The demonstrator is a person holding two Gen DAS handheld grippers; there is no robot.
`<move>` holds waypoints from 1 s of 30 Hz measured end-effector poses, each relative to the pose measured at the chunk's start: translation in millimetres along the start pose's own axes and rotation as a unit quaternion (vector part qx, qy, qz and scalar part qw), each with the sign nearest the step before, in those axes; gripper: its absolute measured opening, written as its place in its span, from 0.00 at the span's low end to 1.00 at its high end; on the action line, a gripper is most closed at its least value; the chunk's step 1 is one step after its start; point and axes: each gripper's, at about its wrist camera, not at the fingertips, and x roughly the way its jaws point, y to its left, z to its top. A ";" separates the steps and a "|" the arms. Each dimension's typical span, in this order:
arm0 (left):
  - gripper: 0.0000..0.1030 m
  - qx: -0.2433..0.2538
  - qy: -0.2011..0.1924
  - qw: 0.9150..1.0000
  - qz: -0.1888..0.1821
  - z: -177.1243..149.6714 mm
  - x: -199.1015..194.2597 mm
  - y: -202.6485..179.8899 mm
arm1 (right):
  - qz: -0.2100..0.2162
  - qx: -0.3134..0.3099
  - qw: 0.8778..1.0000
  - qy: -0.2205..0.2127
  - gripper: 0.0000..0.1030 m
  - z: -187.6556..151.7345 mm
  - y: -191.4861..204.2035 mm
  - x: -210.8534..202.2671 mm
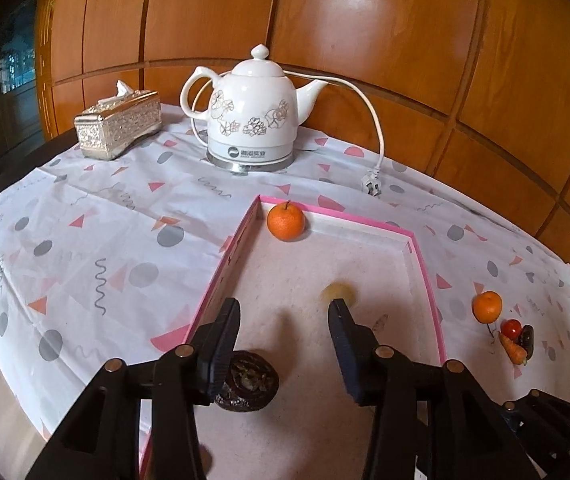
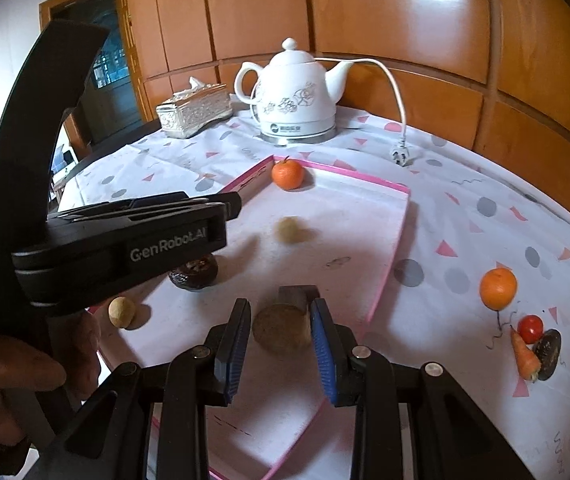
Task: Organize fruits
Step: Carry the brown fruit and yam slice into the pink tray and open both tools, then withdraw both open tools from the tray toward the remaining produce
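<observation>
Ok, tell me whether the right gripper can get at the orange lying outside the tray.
Probably yes. The right gripper is open, with a brownish round fruit between its fingers inside the pink-edged tray. The orange sits on bare cloth to its right, beyond the tray's low rim, with nothing in between.

Glossy wood, glazed ceramic, matt cloth

Far wall panels (image 1: 365, 20) are varnished, shiny wood; the kettle (image 1: 253, 112) is smooth glazed ceramic on a metal base; the tablecloth (image 1: 85, 232) looks matt; the tissue box (image 1: 119, 124) is embossed and metallic.
</observation>
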 end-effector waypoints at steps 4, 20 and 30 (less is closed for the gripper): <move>0.48 -0.003 0.004 1.000 0.002 -3.9 -2.1 2.7 | -0.005 -0.003 1.000 -0.001 0.31 -0.8 4.3 -0.9; 0.53 -0.007 0.006 1.000 -0.005 -14.9 -19.2 0.7 | -0.040 0.015 0.999 -0.021 0.34 -3.5 -0.3 -18.4; 0.54 0.002 0.009 1.000 -0.012 -20.8 -24.4 -8.7 | -0.059 0.045 0.997 -0.029 0.35 -6.0 -16.8 -28.3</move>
